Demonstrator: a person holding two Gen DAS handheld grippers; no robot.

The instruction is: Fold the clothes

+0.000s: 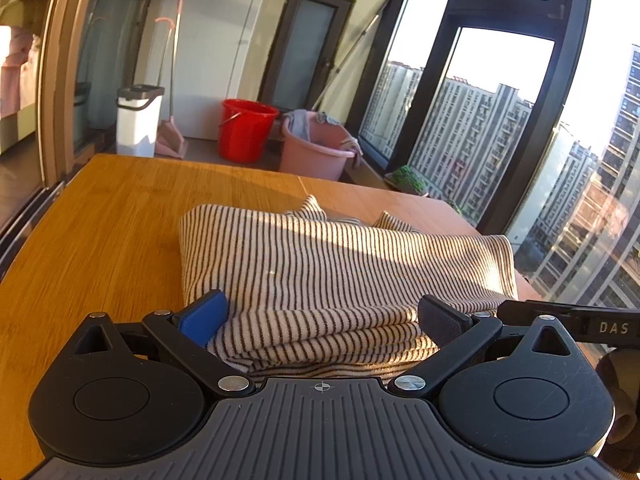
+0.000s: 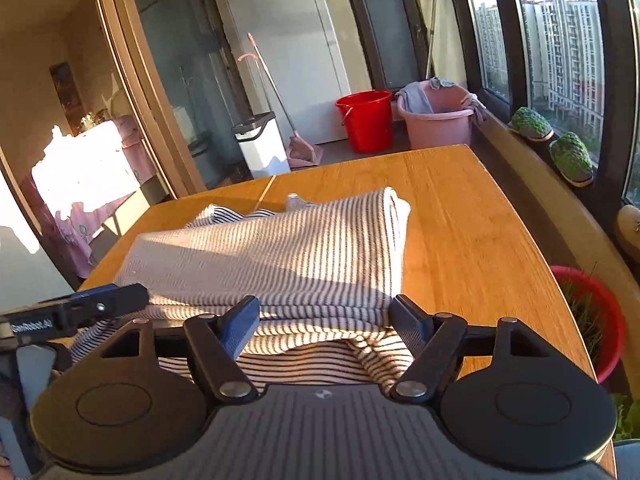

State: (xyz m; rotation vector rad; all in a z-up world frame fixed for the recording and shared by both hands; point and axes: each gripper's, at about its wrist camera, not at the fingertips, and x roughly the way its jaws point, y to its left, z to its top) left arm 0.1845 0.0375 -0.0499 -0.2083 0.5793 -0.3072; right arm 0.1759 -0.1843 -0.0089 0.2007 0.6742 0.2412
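Observation:
A cream garment with thin dark stripes [image 1: 340, 256] lies folded in several layers on the wooden table [image 1: 100, 220]. It also shows in the right wrist view [image 2: 288, 256]. My left gripper [image 1: 322, 318] is open, its jaws spread wide on either side of the garment's near edge, with the cloth between them. My right gripper [image 2: 324, 322] is open too, its jaws astride the near right part of the garment. Each gripper's tip shows at the edge of the other's view.
Beyond the table stand a red bucket [image 1: 246, 130], a pink tub with cloths [image 1: 316, 146], a white bin [image 1: 138, 120] and a pink dustpan. Large windows run along the right. A red pot with grass [image 2: 592, 320] sits by the table's right edge [image 2: 520, 232].

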